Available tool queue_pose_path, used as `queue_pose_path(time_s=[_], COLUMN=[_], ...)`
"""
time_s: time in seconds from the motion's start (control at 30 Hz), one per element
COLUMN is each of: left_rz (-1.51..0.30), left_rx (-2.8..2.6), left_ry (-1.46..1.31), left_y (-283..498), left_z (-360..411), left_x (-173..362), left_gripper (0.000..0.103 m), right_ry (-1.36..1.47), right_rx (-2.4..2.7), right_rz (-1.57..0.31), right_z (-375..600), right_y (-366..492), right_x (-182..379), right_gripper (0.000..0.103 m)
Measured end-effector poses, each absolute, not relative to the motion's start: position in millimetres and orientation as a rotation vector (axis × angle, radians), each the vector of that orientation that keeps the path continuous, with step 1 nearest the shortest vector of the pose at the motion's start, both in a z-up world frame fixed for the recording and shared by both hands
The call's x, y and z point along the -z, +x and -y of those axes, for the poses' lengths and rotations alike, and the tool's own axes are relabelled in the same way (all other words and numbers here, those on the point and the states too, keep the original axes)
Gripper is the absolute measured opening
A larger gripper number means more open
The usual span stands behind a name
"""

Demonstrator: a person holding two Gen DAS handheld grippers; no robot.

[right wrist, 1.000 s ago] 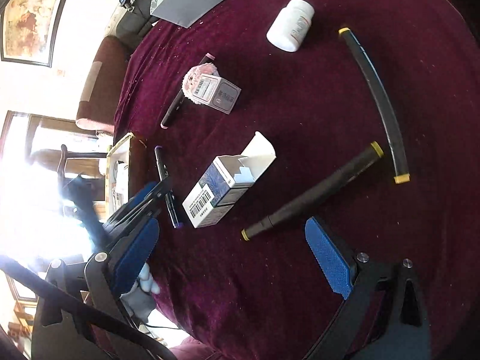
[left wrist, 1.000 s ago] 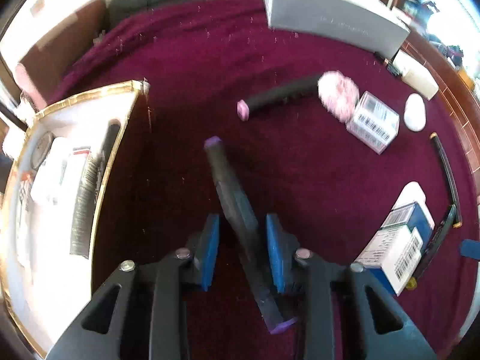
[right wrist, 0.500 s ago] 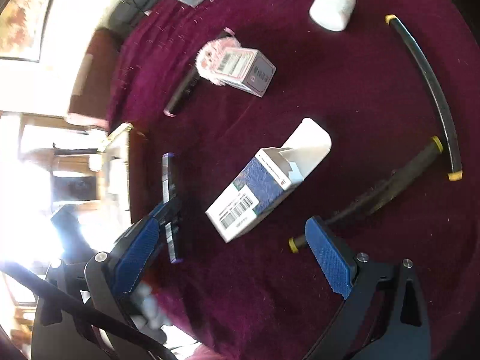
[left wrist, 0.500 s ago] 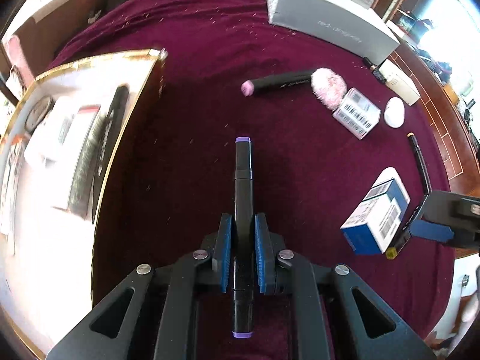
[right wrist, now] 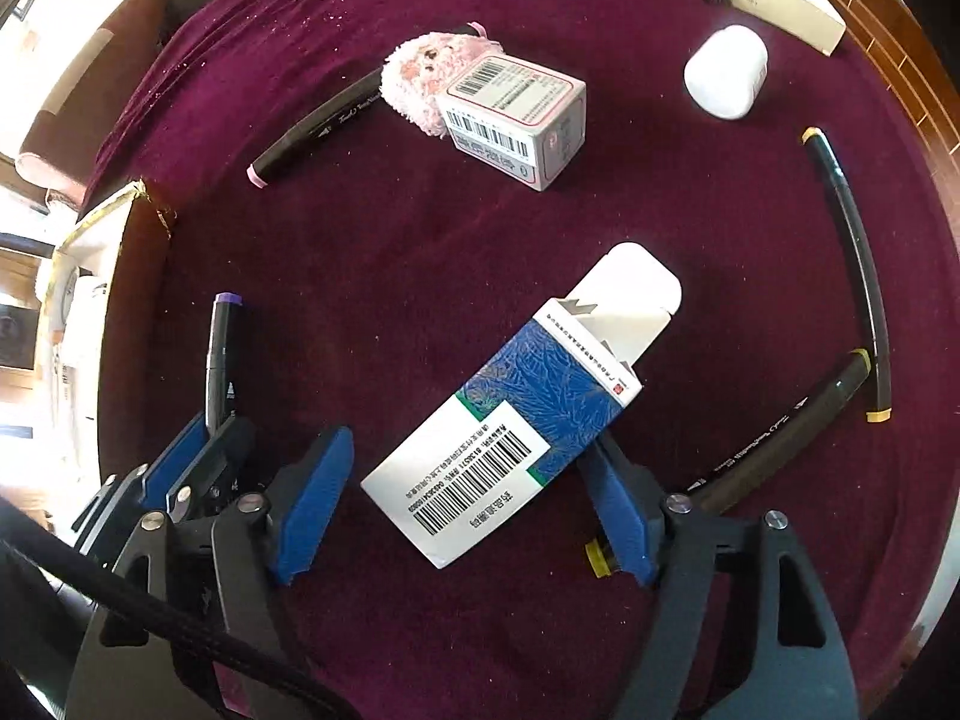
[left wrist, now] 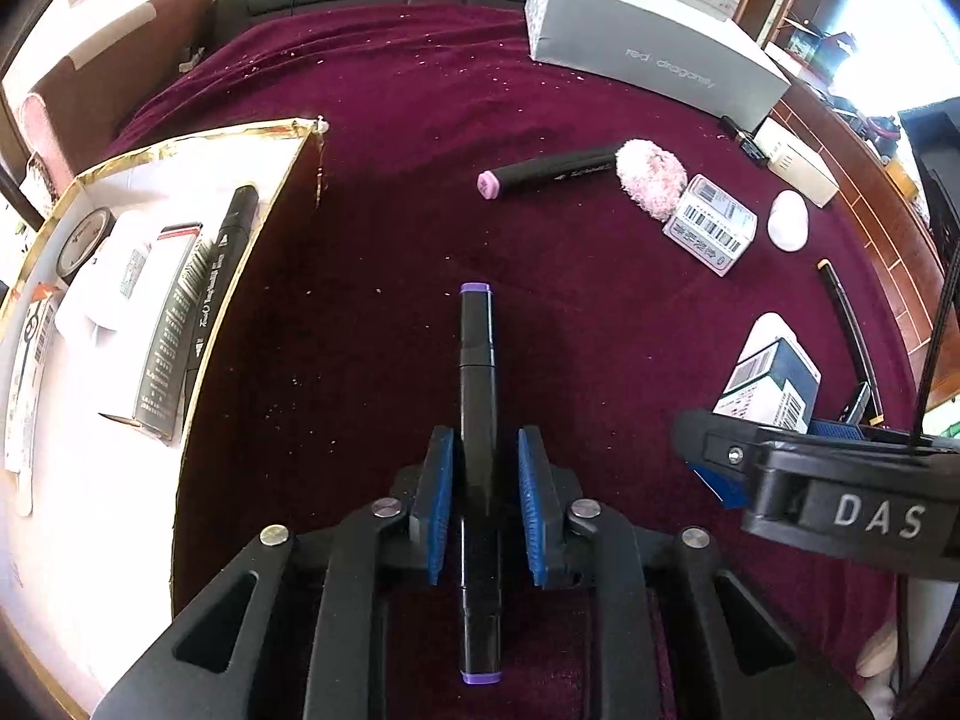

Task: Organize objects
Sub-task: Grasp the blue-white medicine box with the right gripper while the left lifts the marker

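Left gripper [left wrist: 480, 474] fingers pinch the purple-capped marker [left wrist: 478, 396] at mid-barrel, above the maroon cloth [left wrist: 390, 300] beside the gold-edged tray [left wrist: 252, 276]. Right gripper [right wrist: 462, 498] fingers are spread, flanking the blue-and-white carton [right wrist: 510, 426] lying on the cloth.

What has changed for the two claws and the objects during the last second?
The left claw closed on the purple-capped marker, which now points straight ahead. The right claw moved forward from the yellow-capped marker and now straddles the blue and white box, open and not yet gripping. The pink-capped marker, fluffy toy and white bottle kept their places.
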State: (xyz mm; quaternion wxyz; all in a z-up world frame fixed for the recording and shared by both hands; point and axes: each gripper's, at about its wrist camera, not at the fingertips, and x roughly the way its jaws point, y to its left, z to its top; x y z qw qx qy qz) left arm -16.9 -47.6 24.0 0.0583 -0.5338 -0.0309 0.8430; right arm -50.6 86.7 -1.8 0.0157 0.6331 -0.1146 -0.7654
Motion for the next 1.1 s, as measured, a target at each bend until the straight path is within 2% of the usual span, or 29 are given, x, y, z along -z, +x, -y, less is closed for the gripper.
queue_pose_path(time_s=[0.07, 0.13, 0.17, 0.2, 0.3, 0.6, 0.8, 1.1], left_rz=[0.104, 0.149, 0.191, 0.241, 0.312, 0.442, 0.579, 0.62], left_rx=[-2.543, -2.516, -2.5, -2.483, -2.47, -2.46, -2.497, -2.659], left_ry=[-1.622, -1.635, -1.647, -1.653, -1.647, -1.535, -1.525, -1.604], left_y=[-17, -19, -19, -19, -14, 17, 36, 42], left_z=[50, 55, 59, 65, 75, 107, 157, 247], left_x=[-24, -25, -25, -25, -31, -72, -90, -86], left_gripper=[0.017, 0.015, 0.012, 0.012, 0.011, 0.012, 0.012, 0.012], right_ry=[1.96, 1.963, 1.95, 1.933, 1.924, 1.817, 1.742, 1.646], right_rx=[2.393, 2.419, 2.422, 2.405, 2.344, 2.183, 2.051, 1.951], right_rz=[0.34, 0.315, 0.317, 0.349, 0.446, 0.787, 0.978, 0.909], right_z=[-86, -88, -90, -94, -102, -113, -107, -30], right_y=[-49, -47, -45, -44, -42, -32, -24, -36], right_x=[2, 0, -1, -4, -6, -15, -21, -50], right_gripper=[0.073, 0.058, 0.045, 0.039, 0.033, 0.032, 0.032, 0.033])
